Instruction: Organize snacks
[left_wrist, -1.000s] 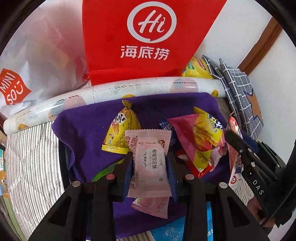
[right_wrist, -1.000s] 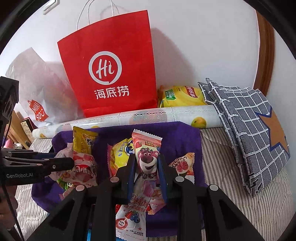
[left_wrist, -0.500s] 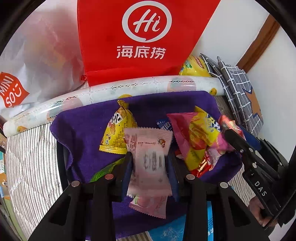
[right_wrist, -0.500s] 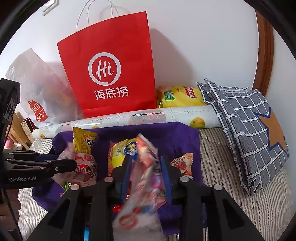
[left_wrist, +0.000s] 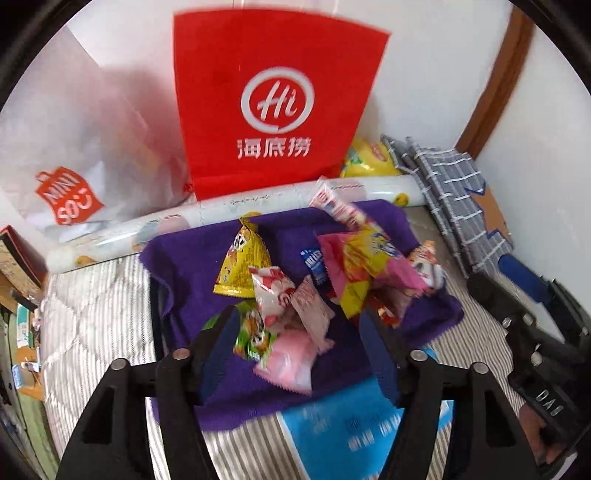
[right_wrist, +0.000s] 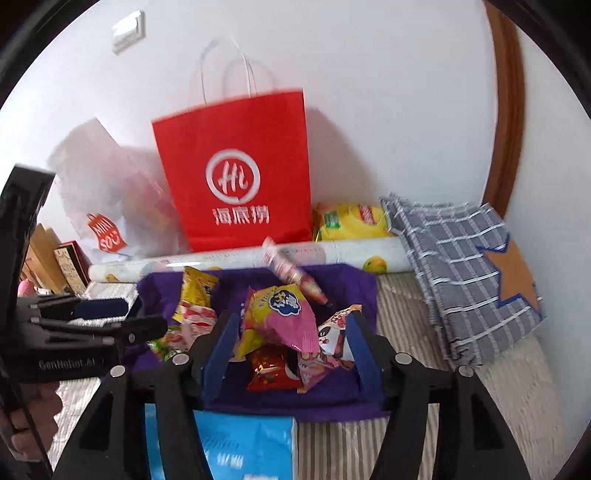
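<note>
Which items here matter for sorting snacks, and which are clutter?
Job: snack packets piled on the purple cloth; left gripper and right gripper, both open, nothing between the pads.

Clutter: red bag, checked cloth, paper roll.

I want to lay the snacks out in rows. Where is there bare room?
Free: the purple cloth's left part, between the yellow packet and the cloth's left edge, and the striped bedding right of the cloth, below the checked cushion. Crowded: the snack pile on the cloth's middle and right.

Snack packets (left_wrist: 325, 280) heaped on purple cloth (left_wrist: 192, 266)
</note>
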